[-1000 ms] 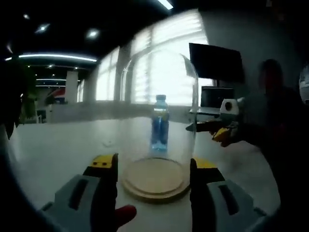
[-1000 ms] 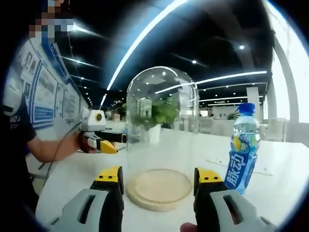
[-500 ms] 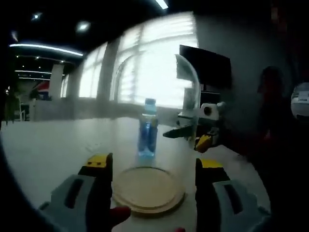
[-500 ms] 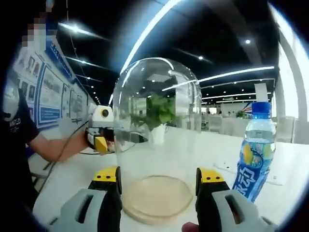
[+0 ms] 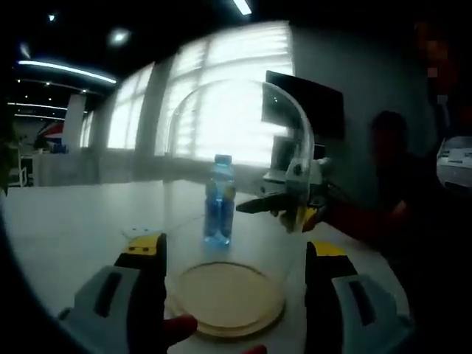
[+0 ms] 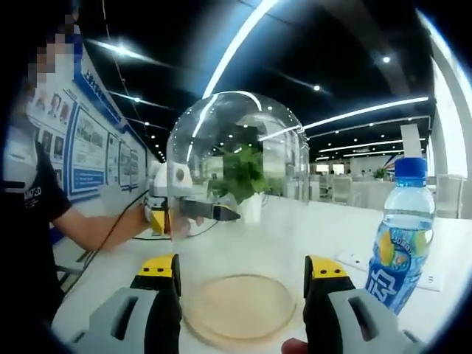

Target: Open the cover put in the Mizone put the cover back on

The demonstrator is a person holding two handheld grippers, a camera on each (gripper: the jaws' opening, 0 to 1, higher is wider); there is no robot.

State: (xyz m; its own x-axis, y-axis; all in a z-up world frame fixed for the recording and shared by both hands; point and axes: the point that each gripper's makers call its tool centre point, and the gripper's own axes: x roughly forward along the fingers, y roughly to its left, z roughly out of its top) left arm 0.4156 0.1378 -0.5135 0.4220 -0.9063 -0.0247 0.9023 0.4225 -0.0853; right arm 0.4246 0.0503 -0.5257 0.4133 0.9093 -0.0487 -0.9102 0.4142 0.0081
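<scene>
A clear glass dome cover (image 5: 236, 147) (image 6: 236, 162) stands on a round wooden base (image 5: 225, 299) (image 6: 240, 310) on the white table. In the left gripper view my left gripper (image 5: 234, 247) is open, one jaw on each side of the dome's lower part. In the right gripper view my right gripper (image 6: 242, 267) is open and flanks the dome the same way. A blue Mizone bottle (image 5: 218, 199) (image 6: 402, 240) stands upright outside the dome. Beyond the dome each view catches the opposite gripper: the right gripper (image 5: 284, 206) and the left gripper (image 6: 199, 210).
A person in dark clothes (image 5: 398, 192) holds the grippers, with a forearm (image 6: 88, 228) reaching in. A dark monitor (image 5: 306, 103) hangs at the wall, a potted plant (image 6: 243, 173) stands behind the dome, and posters (image 6: 88, 147) line the wall. White table (image 5: 66, 236) spreads left.
Both grippers have come closer to the dome, so it looms larger between the jaws. Each opposite gripper now sits right by the dome's side. Dome and bottle stand as before.
</scene>
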